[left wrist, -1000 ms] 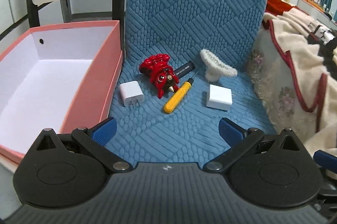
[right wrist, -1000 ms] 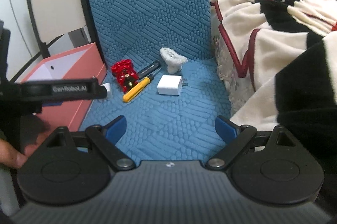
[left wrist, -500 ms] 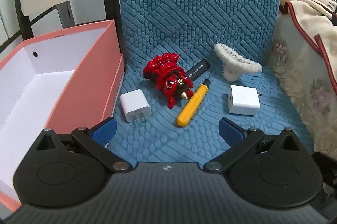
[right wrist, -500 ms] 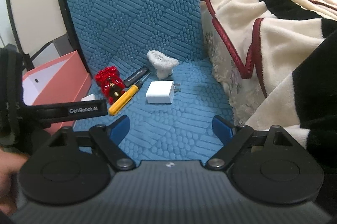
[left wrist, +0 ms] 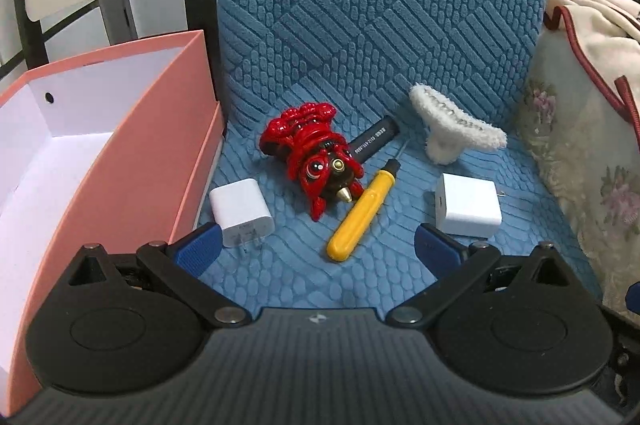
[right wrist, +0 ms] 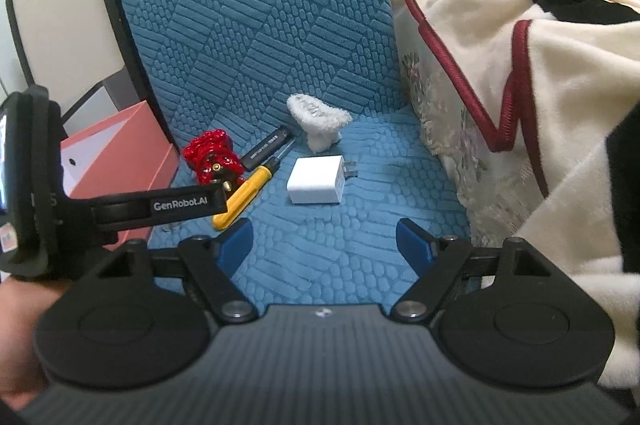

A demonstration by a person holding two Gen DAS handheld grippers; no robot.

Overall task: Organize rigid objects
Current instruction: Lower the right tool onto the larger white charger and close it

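box (left wrist: 120, 161) at left, beside seat cushion (left wrist: 304, 289) | on cushion, left to right: small charger (left wrist: 241, 207), lion figurine (left wrist: 316, 157), screwdriver (left wrist: 362, 211), large charger (left wrist: 468, 205) | stick (left wrist: 374, 141) and brush head (left wrist: 454, 133) behind, near backrest | blanket (right wrist: 540, 45) at right

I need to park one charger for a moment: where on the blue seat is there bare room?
Bare cushion lies in front of the right charger, toward the blanket. The pink box floor is bare too. It is crowded around the red toy, screwdriver and black stick.
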